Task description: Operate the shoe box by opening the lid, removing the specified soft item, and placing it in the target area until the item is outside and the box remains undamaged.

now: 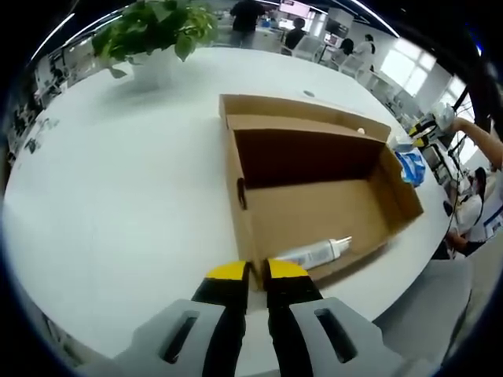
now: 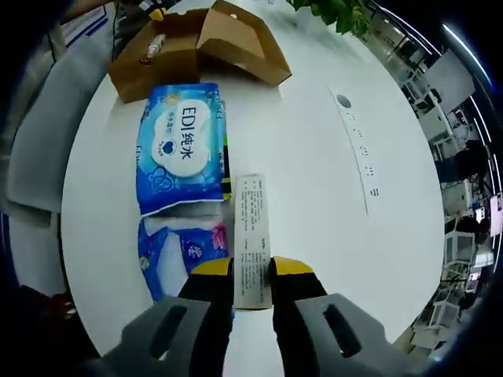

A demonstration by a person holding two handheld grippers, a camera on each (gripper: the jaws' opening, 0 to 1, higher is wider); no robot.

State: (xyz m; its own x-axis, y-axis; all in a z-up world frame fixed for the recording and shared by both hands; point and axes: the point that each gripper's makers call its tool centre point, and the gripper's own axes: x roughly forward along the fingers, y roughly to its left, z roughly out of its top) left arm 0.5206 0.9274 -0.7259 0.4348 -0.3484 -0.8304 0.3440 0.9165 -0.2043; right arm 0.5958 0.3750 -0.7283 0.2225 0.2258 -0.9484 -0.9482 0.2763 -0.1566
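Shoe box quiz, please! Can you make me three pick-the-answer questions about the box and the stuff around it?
1. Where is the white tube?
A. Inside the shoe box
B. In the plant pot
C. On the floor

2. What colour is the tissue pack on the table?
A. Red
B. Blue
C. Green

3. How is the lid of the shoe box?
A. Shut tight
B. Open
C. Taped down

Answers:
1 A, the tube lies on the box bottom by the near wall.
2 B, its wrapper is blue with a white patch.
3 B, the lid is folded back and you can see inside.
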